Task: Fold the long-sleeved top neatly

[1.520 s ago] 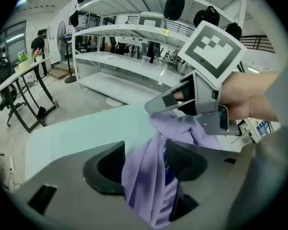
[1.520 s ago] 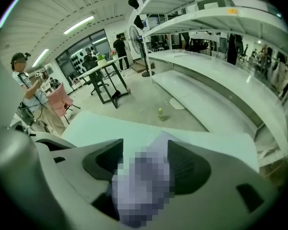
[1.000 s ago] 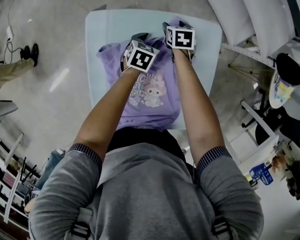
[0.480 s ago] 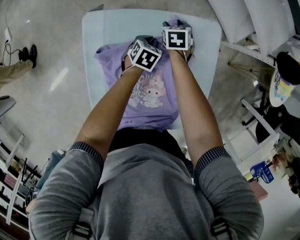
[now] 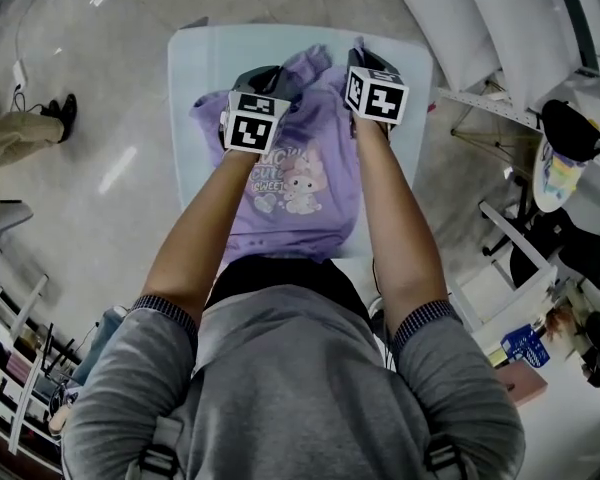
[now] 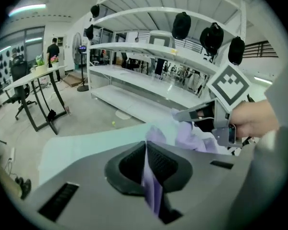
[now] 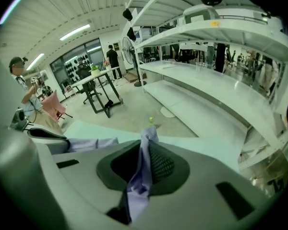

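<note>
Lilac long-sleeved top (image 5: 300, 183) with a cartoon print lies chest-up on the pale green rectangular table (image 5: 195, 68), far edge bunched up. The grey left gripper (image 6: 146, 164) is clamped on one pinch of that edge. The grey right gripper (image 7: 143, 163), its jaws just closing, grips another. Probably the first fold: carry both pinches evenly toward the hem.

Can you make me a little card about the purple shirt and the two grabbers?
thing: purple top with a cartoon picture on it
where: on the pale table, far end bunched up at the grippers
left gripper: jaws have just been closing, now pinching the top's cloth
right gripper: jaws have just been closing, now pinching the top's cloth
</note>
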Demonstrator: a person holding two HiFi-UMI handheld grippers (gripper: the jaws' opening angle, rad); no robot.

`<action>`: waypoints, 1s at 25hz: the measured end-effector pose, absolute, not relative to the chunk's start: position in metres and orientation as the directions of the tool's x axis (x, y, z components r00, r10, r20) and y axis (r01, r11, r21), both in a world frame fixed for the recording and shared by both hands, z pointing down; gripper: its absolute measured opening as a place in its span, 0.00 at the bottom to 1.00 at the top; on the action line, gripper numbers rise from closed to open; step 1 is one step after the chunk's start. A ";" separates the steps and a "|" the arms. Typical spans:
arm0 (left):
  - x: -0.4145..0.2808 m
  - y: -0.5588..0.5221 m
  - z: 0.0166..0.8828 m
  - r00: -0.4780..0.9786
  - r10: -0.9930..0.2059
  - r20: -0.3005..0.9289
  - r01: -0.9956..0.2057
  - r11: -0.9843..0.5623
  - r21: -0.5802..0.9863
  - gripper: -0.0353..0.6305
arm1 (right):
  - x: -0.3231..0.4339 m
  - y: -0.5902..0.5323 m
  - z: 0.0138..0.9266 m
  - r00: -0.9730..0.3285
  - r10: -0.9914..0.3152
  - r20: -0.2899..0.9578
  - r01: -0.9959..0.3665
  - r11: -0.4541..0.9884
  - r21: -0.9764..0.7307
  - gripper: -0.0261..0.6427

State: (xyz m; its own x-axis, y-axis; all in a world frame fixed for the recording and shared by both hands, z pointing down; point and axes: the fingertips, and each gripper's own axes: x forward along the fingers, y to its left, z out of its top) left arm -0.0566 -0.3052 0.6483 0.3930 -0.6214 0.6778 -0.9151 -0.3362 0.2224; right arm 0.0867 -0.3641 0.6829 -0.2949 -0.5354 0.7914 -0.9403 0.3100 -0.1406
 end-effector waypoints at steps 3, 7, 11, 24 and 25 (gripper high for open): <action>-0.082 -0.305 0.620 0.351 -0.687 0.637 -0.936 -0.272 0.222 0.09 | 0.098 -0.355 0.653 -0.319 -0.574 0.754 -0.937 0.308 -0.163 0.11; -0.120 -0.299 0.575 0.269 -0.783 0.560 -0.960 -0.173 0.220 0.09 | 0.117 -0.340 0.601 -0.368 -0.644 0.671 -0.927 0.308 -0.213 0.11; -0.158 -0.298 0.523 0.192 -0.868 0.458 -0.970 -0.096 0.224 0.09 | 0.141 -0.330 0.550 -0.393 -0.706 0.589 -0.919 0.329 -0.218 0.12; -0.233 -0.200 0.442 0.000 -0.942 0.336 -0.996 0.029 0.082 0.09 | 0.234 -0.247 0.458 -0.429 -0.779 0.456 -0.903 0.354 -0.244 0.12; -0.238 -0.193 0.443 -0.012 -0.943 0.332 -0.996 0.041 0.079 0.09 | 0.240 -0.242 0.457 -0.435 -0.782 0.447 -0.900 0.362 -0.244 0.12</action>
